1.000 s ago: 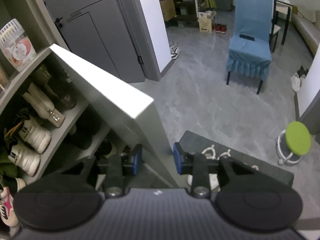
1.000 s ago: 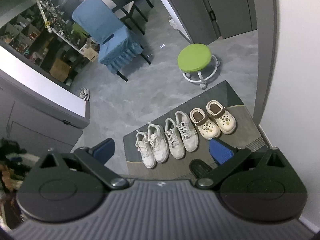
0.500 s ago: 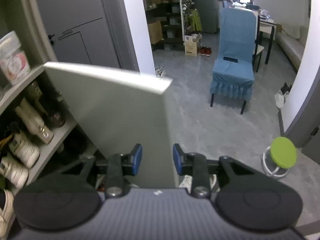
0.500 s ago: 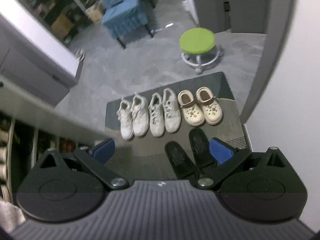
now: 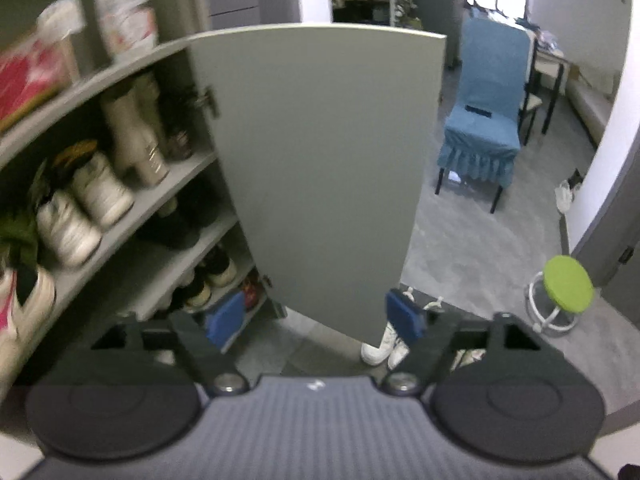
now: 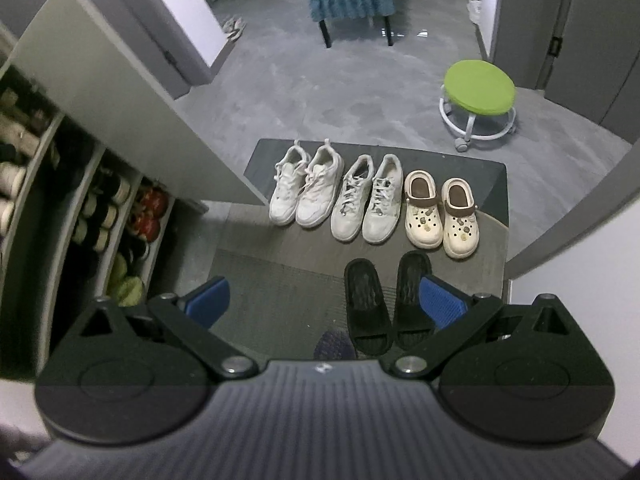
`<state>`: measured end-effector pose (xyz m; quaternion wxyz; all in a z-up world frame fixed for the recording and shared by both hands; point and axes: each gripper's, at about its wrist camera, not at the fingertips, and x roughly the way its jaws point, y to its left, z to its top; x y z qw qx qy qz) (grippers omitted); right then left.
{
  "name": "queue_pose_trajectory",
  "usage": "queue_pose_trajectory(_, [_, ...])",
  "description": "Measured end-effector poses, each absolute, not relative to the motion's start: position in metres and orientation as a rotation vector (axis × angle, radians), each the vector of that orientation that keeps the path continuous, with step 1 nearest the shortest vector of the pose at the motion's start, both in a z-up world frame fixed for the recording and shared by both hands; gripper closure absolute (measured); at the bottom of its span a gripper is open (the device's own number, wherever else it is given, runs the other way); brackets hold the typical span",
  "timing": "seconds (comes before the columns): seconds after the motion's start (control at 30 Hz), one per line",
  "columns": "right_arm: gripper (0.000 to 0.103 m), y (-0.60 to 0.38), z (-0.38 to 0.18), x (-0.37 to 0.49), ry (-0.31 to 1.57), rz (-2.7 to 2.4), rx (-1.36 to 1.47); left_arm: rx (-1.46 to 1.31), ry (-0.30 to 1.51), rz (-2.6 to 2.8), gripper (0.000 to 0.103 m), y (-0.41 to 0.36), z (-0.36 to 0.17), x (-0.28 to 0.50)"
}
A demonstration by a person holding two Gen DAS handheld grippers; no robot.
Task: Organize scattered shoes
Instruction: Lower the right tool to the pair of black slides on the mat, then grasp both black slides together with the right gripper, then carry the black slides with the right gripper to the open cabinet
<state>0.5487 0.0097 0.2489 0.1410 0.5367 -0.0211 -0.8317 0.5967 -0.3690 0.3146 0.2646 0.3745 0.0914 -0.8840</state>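
On the dark floor mat (image 6: pixel 280 292) stand a pair of white sneakers (image 6: pixel 306 190), a pair of greyish lace-up sneakers (image 6: pixel 370 200), cream clogs (image 6: pixel 440 212) and, nearer me, black slides (image 6: pixel 386 300). My right gripper (image 6: pixel 326 300) hangs open above the mat with nothing between its fingers. My left gripper (image 5: pixel 314 318) is open in front of the swung-out grey cabinet door (image 5: pixel 320 168). The shoe cabinet (image 5: pixel 120 208) shows shelves packed with shoes. White sneaker toes (image 5: pixel 384 348) peek out under the door.
A green stool on castors (image 6: pixel 478 96) stands right of the mat. A blue-covered chair (image 5: pixel 484 120) sits further back on the grey floor. Boxes and canisters (image 5: pixel 124 16) rest on top of the cabinet. A white wall (image 6: pixel 580 320) borders the mat on the right.
My left gripper has opened wide and let go of the door edge; the door has swung further open. The right view has tilted down, bringing the black slides and cabinet shelves into sight.
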Motion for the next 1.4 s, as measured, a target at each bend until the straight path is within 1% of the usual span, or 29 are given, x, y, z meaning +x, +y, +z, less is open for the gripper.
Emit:
queue_pose_trajectory(0.03, [0.000,0.004,0.249,0.550,-0.038,-2.393,1.547,0.971,0.270,-2.360,0.014,-0.370,0.301,0.612])
queue_pose_trajectory(0.07, [0.000,-0.002,0.248,0.551,-0.016,-2.385,1.544,0.946,0.235,-2.324,0.014,-0.367,0.288,0.622])
queue_pose_trajectory(0.17, [0.000,-0.035,0.203,0.560,-0.017,-2.328,1.597,0.908,0.156,-2.213,0.014,-0.361,0.253,0.649])
queue_pose_trajectory(0.23, [0.000,-0.059,0.171,0.562,0.065,-2.270,1.601,0.931,0.141,-2.137,0.014,-0.360,0.231,0.663])
queue_pose_trajectory(0.27, [0.000,-0.071,0.155,0.563,0.115,-2.255,1.598,0.931,0.174,-2.102,0.013,-0.362,0.223,0.672])
queue_pose_trajectory(0.33, [0.000,-0.080,0.111,0.563,0.092,-2.236,1.655,0.917,0.246,-2.059,0.005,-0.364,0.206,0.685])
queue_pose_trajectory(0.4, [0.000,-0.089,0.067,0.563,0.068,-2.215,1.712,0.908,0.256,-2.059,0.003,-0.361,0.185,0.687])
queue_pose_trajectory(0.43, [0.000,-0.094,0.045,0.563,0.056,-2.205,1.741,0.893,0.234,-2.071,0.003,-0.357,0.162,0.684])
queue_pose_trajectory(0.53, [0.000,-0.084,-0.046,0.571,-0.010,-2.285,1.731,0.873,0.185,-2.108,0.003,-0.349,0.095,0.662])
queue_pose_trajectory(0.57, [0.000,-0.081,-0.077,0.574,-0.032,-2.312,1.727,0.866,0.194,-2.123,0.003,-0.348,0.068,0.650])
queue_pose_trajectory(0.6, [0.000,-0.077,-0.107,0.576,-0.054,-2.338,1.723,0.864,0.203,-2.134,0.003,-0.346,0.055,0.646])
queue_pose_trajectory(0.63, [0.000,-0.074,-0.137,0.579,-0.077,-2.364,1.718,0.860,0.231,-2.170,0.003,-0.344,0.021,0.632])
queue_pose_trajectory(0.67, [0.000,-0.063,-0.185,0.583,-0.151,-2.406,1.753,0.857,0.235,-2.198,0.003,-0.342,-0.003,0.619])
queue_pose_trajectory(0.77, [0.000,-0.046,-0.272,0.589,-0.132,-2.501,1.756,0.828,0.236,-2.280,0.004,-0.335,-0.064,0.589])
queue_pose_trajectory(0.83, [0.000,-0.039,-0.318,0.590,-0.012,-2.543,1.698,0.793,0.253,-2.336,0.004,-0.329,-0.097,0.573])
queue_pose_trajectory(0.9, [0.000,-0.033,-0.347,0.591,0.063,-2.566,1.643,0.772,0.282,-2.385,0.004,-0.322,-0.121,0.566])
queue_pose_trajectory(0.93, [0.000,-0.030,-0.361,0.592,0.101,-2.577,1.616,0.770,0.283,-2.414,0.005,-0.317,-0.141,0.559])
queue_pose_trajectory(1.03, [0.000,-0.021,-0.404,0.594,0.212,-2.605,1.531,0.783,0.265,-2.438,0.006,-0.308,-0.169,0.553])
queue_pose_trajectory(1.17, [0.000,-0.009,-0.461,0.597,0.358,-2.633,1.414,0.846,0.359,-2.416,0.006,-0.309,-0.177,0.545])
queue_pose_trajectory(1.3, [0.000,-0.007,-0.458,0.589,0.309,-2.677,1.361,0.849,0.351,-2.420,0.006,-0.316,-0.175,0.541])
queue_pose_trajectory(1.4, [0.000,-0.008,-0.452,0.584,0.282,-2.704,1.340,0.888,0.419,-2.397,0.005,-0.328,-0.179,0.539])
